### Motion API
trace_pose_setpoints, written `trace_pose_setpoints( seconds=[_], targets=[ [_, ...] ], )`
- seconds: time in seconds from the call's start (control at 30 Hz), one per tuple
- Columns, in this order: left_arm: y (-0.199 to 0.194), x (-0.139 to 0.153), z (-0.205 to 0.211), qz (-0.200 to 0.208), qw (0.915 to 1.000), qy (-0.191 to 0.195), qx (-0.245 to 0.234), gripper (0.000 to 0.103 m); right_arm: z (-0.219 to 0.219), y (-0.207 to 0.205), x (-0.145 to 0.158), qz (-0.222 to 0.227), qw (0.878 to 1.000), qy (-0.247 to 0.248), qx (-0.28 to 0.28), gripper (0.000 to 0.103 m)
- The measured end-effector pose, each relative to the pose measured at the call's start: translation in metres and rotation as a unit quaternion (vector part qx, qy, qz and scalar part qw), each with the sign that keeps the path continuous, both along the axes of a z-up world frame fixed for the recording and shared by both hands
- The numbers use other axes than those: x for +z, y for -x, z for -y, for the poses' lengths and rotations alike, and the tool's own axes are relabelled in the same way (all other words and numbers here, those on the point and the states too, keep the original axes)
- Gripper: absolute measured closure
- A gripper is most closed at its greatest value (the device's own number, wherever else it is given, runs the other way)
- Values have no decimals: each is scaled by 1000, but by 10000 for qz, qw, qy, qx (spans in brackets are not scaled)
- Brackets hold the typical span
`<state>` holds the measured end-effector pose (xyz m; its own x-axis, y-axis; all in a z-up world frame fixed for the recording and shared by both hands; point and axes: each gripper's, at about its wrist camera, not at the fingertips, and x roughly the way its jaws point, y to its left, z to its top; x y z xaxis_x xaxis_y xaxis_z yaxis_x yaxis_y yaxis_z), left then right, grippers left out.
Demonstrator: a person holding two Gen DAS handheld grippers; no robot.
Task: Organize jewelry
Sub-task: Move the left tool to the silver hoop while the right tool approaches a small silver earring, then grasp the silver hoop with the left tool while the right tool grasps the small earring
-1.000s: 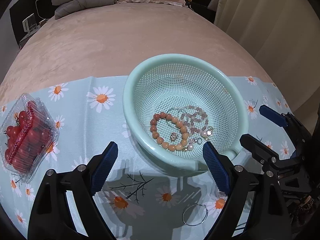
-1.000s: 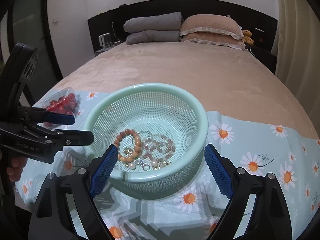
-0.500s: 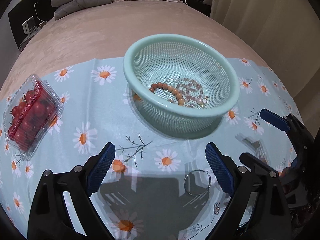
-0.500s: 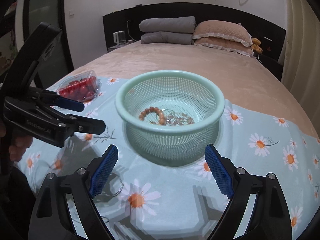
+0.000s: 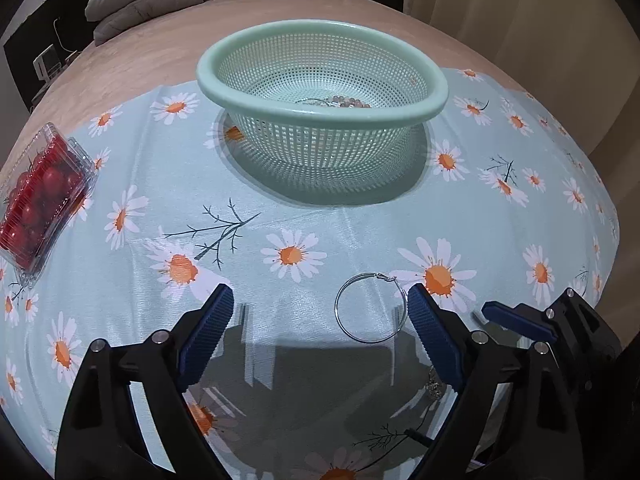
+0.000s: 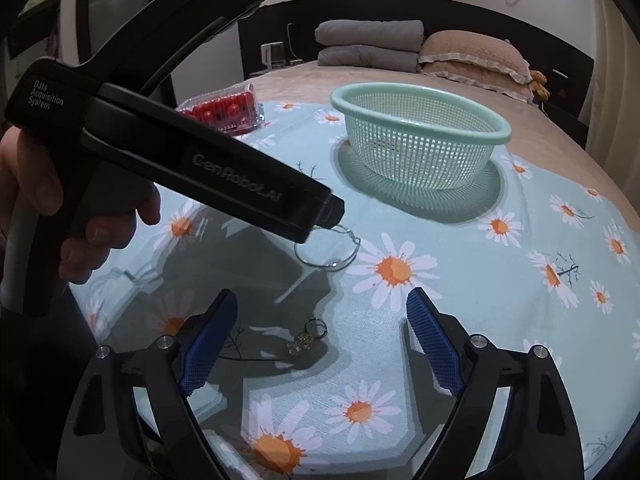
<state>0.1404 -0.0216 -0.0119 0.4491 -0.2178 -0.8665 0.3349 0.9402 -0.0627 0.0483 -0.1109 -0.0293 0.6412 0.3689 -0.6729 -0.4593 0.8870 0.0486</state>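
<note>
Both wide open and holding nothing, the left hand-held gripper (image 5: 320, 332) is hovering beside the hoop earring (image 5: 370, 308) on the bed's cloth, needing centring before closing, while the right hand-held gripper (image 6: 322, 346) is framing the small ring (image 6: 306, 336).

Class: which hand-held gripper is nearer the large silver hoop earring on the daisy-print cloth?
Left. The left hand-held gripper hangs open right at the large silver hoop earring; the right hand-held gripper sits farther back, over a small ring.
</note>
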Motion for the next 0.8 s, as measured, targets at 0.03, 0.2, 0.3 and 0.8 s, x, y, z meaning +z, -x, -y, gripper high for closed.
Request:
trace_pose_setpoints(
  seconds=[0.03, 0.2, 0.3, 0.8],
  targets=[
    [-1, -5, 3, -64, 10000, -48, -47, 36, -1, 0, -5, -126, 9999, -16, 31, 34],
    [-1, -21, 7, -268, 9994, -185, -72, 65, -2, 2, -16, -234, 9995, 139, -161, 62],
    [0, -22, 5, -297, 9992, -251, -114, 88, 1, 1, -18, -289, 9988, 278, -288, 88],
    [18, -14, -9, -366, 9992, 7, -141, 101, 30, -4, 5, -624, 9975, -73, -318, 93]
  ],
)
